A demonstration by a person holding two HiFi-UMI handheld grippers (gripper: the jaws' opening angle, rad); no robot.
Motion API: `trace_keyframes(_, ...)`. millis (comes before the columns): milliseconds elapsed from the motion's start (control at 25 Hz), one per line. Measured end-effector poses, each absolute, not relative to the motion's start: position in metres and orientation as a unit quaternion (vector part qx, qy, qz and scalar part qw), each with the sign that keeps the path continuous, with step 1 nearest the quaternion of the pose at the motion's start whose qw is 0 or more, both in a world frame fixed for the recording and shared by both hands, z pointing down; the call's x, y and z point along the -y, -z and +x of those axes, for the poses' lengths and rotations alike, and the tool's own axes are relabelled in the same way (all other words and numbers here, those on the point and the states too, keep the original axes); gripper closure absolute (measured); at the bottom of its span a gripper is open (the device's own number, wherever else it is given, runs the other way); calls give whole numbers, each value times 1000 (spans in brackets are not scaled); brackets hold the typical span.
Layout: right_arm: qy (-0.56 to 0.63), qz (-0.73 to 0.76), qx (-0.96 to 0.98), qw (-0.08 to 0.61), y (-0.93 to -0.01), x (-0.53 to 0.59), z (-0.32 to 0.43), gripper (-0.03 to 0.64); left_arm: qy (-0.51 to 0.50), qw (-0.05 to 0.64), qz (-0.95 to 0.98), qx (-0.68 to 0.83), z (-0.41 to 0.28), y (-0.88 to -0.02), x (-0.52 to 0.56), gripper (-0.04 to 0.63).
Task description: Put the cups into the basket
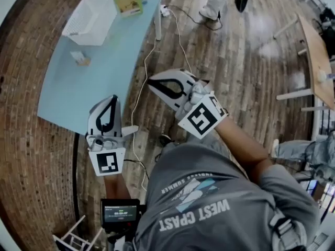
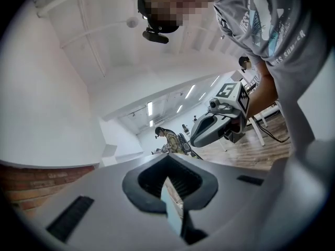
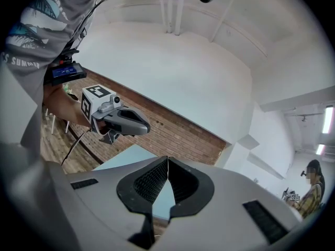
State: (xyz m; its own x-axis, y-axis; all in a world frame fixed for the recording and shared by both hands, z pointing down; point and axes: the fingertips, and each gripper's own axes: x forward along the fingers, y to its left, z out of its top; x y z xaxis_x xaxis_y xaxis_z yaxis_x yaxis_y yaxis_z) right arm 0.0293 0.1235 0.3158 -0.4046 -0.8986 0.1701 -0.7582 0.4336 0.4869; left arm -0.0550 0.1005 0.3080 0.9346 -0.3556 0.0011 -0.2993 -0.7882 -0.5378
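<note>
The white slatted basket (image 1: 89,17) stands at the far end of the light blue table (image 1: 99,82). Nearer on that table lies a small pale cup (image 1: 80,58). Both grippers hover off the table's near right side, over the wooden floor. My left gripper (image 1: 114,97) points toward the table edge, shut and with nothing in it. The left gripper view shows its tips (image 2: 167,157) touching. My right gripper (image 1: 151,81) is beside it to the right, also shut and empty, with its tips (image 3: 167,158) meeting. Each gripper view shows the other gripper.
A green and yellow box (image 1: 128,1) stands next to the basket. Cables (image 1: 149,56) trail over the floor by the white table leg (image 1: 157,25). Another person's legs (image 1: 214,4) are at the top. A wooden table (image 1: 316,56) is at the right.
</note>
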Motion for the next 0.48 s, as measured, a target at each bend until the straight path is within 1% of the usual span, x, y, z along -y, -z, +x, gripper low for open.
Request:
trace_keyframes(80,166,505,821,210,-314,-126,30,603,50,270,-948,-162,-50,-308,-101,595)
trace_keyframes(240,189,509,817,193,-300,-119,33,603,11,287,-946,-151,-38,-286,-95,595)
trace_keyframes(400,176,494,824,213,-309,-108,37,604,26,272,-946,-173,-38,-296,-84,595)
trace_keyframes(480,167,490,829,210,-316,-108,41,603,31,272,-947,-171,-31,-300,-84,595)
